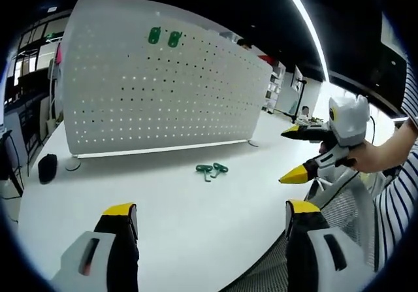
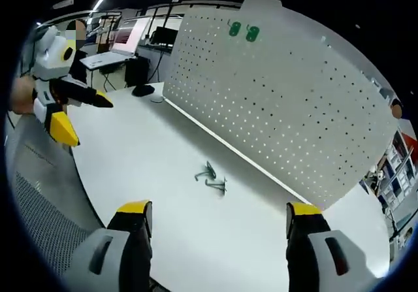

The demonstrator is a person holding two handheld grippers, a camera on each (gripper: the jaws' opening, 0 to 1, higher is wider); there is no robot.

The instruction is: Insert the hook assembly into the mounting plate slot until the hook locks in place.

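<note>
Hovering released and empty, both grippers (image 1: 209, 217) (image 2: 219, 217) precede pickup; next, one must grasp a green hook (image 1: 211, 170) off the worktop (image 1: 196, 227).

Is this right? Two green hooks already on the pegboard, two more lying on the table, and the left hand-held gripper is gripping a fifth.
Not quite. The left hand-held gripper is open and holds nothing, as the left gripper view shows. The rest stands: two green hooks sit on the pegboard, and two more lie on the table.
</note>
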